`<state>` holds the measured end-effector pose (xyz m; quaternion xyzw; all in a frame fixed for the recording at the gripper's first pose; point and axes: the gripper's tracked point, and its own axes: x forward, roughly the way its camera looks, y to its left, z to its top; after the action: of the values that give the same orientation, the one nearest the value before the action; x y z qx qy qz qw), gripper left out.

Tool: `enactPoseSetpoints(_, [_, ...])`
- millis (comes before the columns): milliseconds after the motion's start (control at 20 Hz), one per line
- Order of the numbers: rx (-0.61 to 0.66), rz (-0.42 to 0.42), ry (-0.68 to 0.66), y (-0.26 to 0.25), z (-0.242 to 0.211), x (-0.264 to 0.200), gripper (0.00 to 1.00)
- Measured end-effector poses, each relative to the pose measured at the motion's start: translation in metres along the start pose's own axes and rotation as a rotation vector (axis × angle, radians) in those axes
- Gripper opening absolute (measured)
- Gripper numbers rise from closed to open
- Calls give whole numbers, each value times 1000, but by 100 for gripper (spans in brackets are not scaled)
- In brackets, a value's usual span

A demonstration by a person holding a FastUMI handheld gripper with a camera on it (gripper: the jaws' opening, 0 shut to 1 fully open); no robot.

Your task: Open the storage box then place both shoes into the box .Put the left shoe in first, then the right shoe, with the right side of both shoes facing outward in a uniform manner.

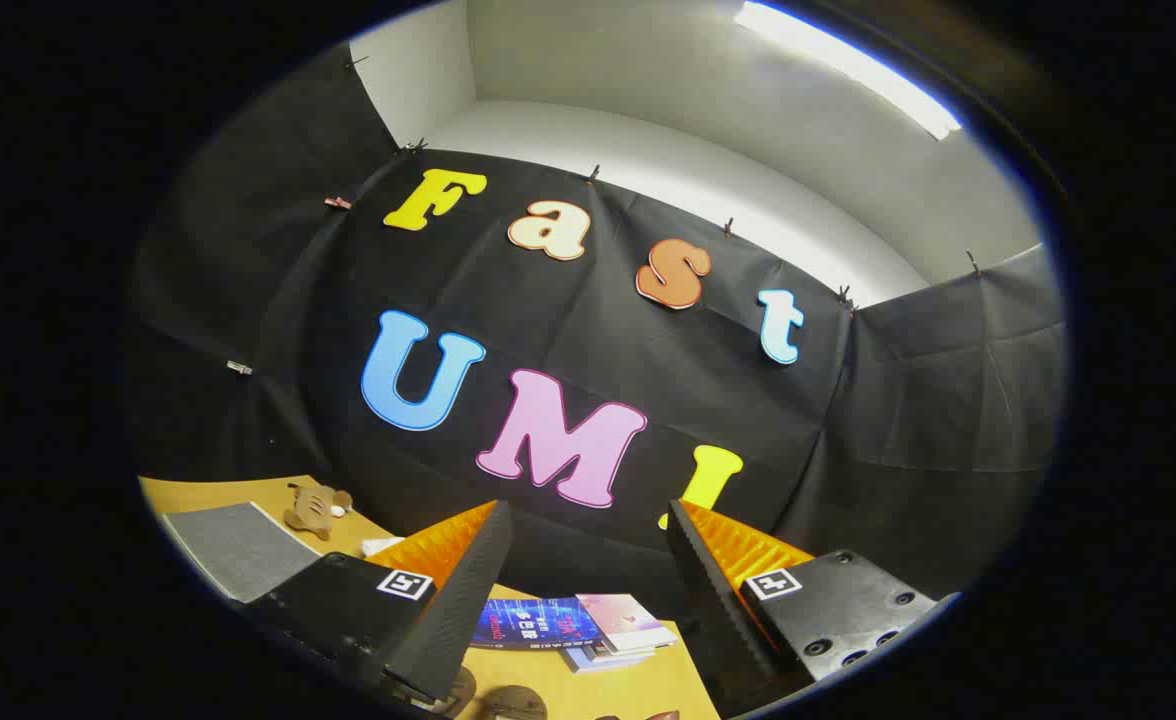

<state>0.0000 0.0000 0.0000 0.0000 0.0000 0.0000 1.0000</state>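
My gripper points up and away from the table toward the black cloth wall, tilted to one side. Its two fingers stand wide apart with nothing between them. Far below the fingers lies the yellowish table.
A small stack of books lies on the table between the finger bases. A grey mat and a small brown plush toy sit off to the left of the left finger. Brown rounded shapes show close under the gripper.
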Motion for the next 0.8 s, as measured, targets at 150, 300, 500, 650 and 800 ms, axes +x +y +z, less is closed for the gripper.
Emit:
enactPoseSetpoints(150, [3,8,1,8,-2,6,97])
enactPoseSetpoints(300, [7,18,6,12,0,8,97])
enactPoseSetpoints(500, [34,22,17,21,-6,8,97])
enactPoseSetpoints(650, [13,34,26,21,-5,11,97])
enactPoseSetpoints(800, [34,40,27,21,-5,13,97])
